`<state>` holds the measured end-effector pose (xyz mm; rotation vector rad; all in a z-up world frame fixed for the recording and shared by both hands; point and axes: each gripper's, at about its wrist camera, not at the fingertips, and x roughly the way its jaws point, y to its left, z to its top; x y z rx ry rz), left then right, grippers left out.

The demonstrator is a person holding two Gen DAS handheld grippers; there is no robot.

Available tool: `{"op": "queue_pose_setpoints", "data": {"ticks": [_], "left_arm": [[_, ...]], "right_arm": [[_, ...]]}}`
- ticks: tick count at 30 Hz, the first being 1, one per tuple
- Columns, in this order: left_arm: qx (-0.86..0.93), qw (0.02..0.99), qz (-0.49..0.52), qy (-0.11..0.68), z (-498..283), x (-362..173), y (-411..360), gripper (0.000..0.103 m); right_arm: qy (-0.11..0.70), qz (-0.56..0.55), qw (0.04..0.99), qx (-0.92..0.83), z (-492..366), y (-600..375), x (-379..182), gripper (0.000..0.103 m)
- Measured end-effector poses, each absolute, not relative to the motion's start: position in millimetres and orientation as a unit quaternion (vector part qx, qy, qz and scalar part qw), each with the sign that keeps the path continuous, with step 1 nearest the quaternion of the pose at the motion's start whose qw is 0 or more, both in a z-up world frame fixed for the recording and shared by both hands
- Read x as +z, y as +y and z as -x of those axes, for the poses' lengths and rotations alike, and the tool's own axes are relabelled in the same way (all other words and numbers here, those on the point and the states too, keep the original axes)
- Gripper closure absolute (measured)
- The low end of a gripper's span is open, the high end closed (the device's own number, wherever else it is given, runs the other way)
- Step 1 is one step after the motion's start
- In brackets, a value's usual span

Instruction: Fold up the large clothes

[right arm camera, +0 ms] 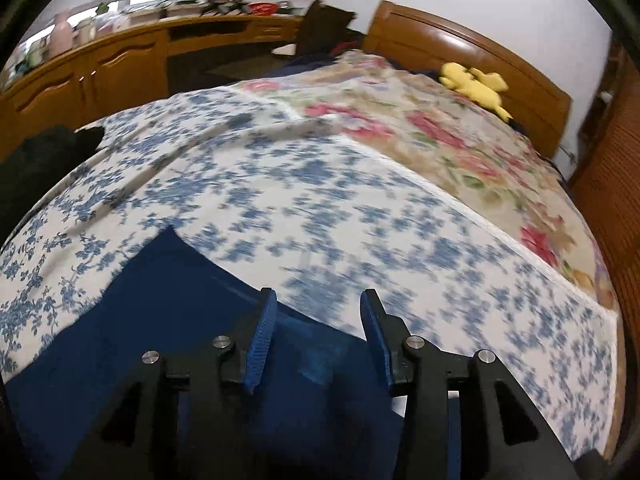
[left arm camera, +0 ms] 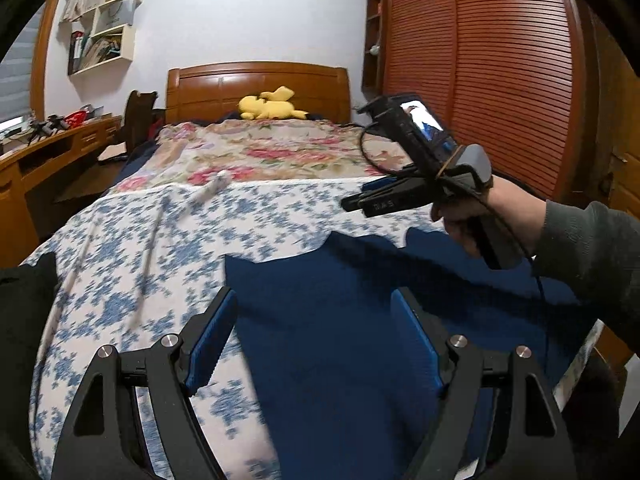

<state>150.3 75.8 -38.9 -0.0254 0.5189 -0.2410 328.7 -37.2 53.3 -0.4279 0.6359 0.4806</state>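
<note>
Garment: dark blue cloth, plain, lying flat on the bed's blue-flowered sheet, near edge.
Left hand-held gripper: jaws wide apart, empty, above cloth.
Right hand-held gripper: jaws apart, gripping nothing.

From my feed: dark blue garment low in frame, plain. Sheet under it white with blue floral print. Upper centre, cream blanket with pink-red flowers. Yellow plush toy against brown wooden headboard. Right edge, reddish slatted wardrobe doors. My gripper pads blue.
</note>
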Motion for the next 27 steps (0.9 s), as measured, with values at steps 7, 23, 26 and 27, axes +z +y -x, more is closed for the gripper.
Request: {"op": "queue_pose_setpoints", "data": {"ticks": [7, 23, 26, 27], "left_arm": [[-0.159, 0.951, 0.005, 0.264, -164.1, -41.7, 31.1, 0.024], [-0.187, 0.94, -0.006, 0.285, -186.8, -57.5, -19.1, 0.024], [-0.186, 0.939, -0.01, 0.289, -188.6, -60.7, -21.4, 0.024], [-0.186, 0.939, -0.012, 0.29, -188.6, -61.7, -21.7, 0.024]], "right_arm": [[0.345, 0.18, 0.909, 0.148, -319.0, -164.4, 41.6, 0.058], [0.432, 0.085, 0.897, 0.049, -337.6, -306.5, -20.2, 0.058], [0.452, 0.071, 0.888, 0.049, -344.1, -312.7, -32.8, 0.058], [0.457, 0.069, 0.885, 0.048, -347.3, -308.7, -34.1, 0.058]]}}
